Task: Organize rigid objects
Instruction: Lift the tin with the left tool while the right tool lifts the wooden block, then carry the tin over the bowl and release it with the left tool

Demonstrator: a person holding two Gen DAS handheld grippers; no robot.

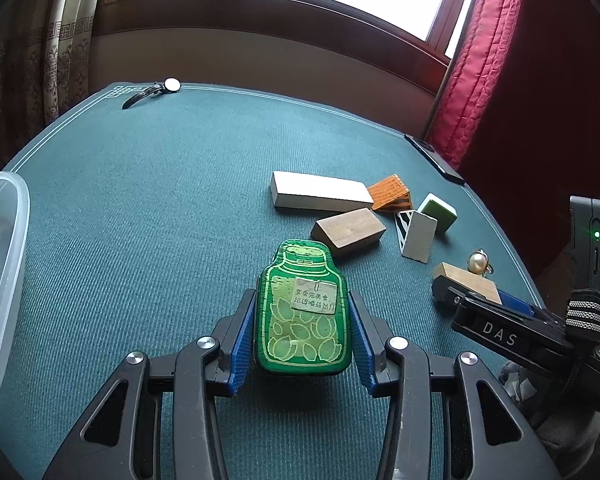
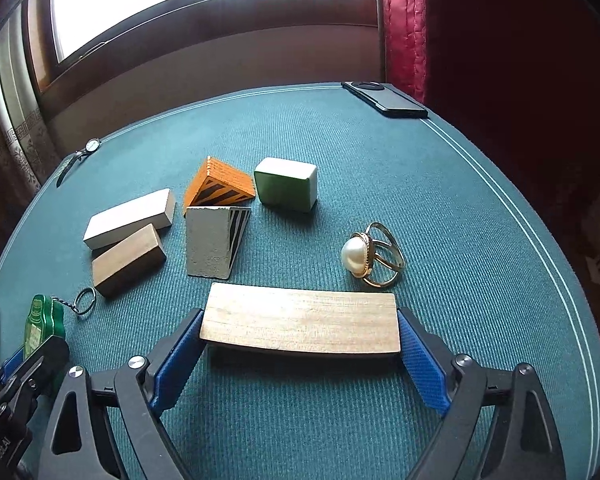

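My left gripper [image 1: 301, 304] is shut on a green bottle-shaped tin [image 1: 300, 320], its blue pads pressed to both sides just above the teal table mat [image 1: 160, 220]. The right wrist view shows that tin [image 2: 46, 318] at far left with a keyring [image 2: 85, 300] on a short chain. My right gripper [image 2: 300, 318] is shut on a pale wooden block [image 2: 300, 320], held by its two ends low over the mat. From the left wrist view, the same block [image 1: 466, 280] and the right gripper [image 1: 460, 300] sit at the right.
Ahead lie a white long block [image 2: 128, 218], a brown block [image 2: 128, 260], an orange striped wedge [image 2: 220, 184], a grey wedge [image 2: 212, 240], a green-and-white block [image 2: 286, 188] and a pearl ring [image 2: 372, 256]. A phone [image 2: 386, 98] and a watch [image 1: 152, 92] rest near the far edges. A clear plastic container [image 1: 0, 280] stands left.
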